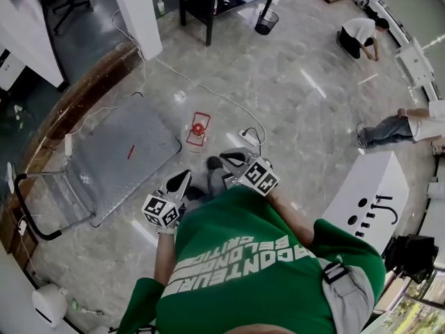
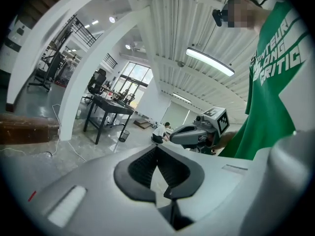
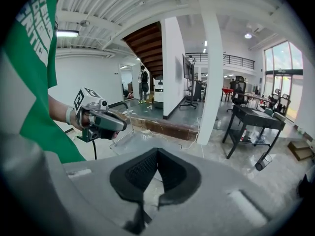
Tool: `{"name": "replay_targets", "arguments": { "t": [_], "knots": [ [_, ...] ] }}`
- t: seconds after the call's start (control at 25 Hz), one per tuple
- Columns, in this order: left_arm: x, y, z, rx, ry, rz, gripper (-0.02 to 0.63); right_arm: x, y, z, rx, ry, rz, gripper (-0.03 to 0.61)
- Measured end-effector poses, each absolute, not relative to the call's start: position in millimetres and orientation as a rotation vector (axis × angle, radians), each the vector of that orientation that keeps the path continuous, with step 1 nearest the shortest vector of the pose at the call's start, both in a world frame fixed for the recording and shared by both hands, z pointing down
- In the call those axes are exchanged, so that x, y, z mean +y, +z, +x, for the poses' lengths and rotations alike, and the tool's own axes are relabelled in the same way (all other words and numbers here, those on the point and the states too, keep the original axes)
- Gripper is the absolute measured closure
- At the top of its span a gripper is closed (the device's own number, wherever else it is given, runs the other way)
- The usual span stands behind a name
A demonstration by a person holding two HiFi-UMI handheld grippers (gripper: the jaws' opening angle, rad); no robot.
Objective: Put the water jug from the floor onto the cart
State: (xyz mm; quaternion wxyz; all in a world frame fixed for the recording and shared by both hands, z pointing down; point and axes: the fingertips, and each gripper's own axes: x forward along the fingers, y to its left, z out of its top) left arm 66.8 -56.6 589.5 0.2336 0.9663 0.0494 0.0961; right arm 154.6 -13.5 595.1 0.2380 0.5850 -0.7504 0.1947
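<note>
The cart (image 1: 132, 152) stands at far left with its flat grey deck bare and its handle on the near-left end. The left claw (image 1: 183, 178) is closed, its pads meeting with nothing between them, and it is held in front of the person well above the floor. The jug (image 1: 198, 132) sits on the floor, not yet lifted, just beside the right edge of the deck. It stands upright with its red cap uppermost, so its long axis runs vertically (a red outline around it may be a carrying frame; this cannot be confirmed). The right claw (image 1: 224, 156) is also closed and empty. The jug lies ahead of and below both claws, roughly between their lines, and the right claw appears the nearer. Before any grasp, both claws must open and descend, and the lift then goes leftward onto the deck.
</note>
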Motion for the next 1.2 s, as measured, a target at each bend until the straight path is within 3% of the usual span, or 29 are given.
{"name": "replay_targets", "arguments": {
  "t": [0.84,1.2],
  "knots": [
    [-105.3,609.2,131.6,0.093,0.409,2.595,0.604,-85.7,645.6,232.8,-2.116,0.642,1.499,0.586],
    [-137.4,609.4,157.3,0.005,0.441,2.568,0.604,-134.9,727.7,285.9,-2.030,0.826,1.429,0.584]
  ]
}}
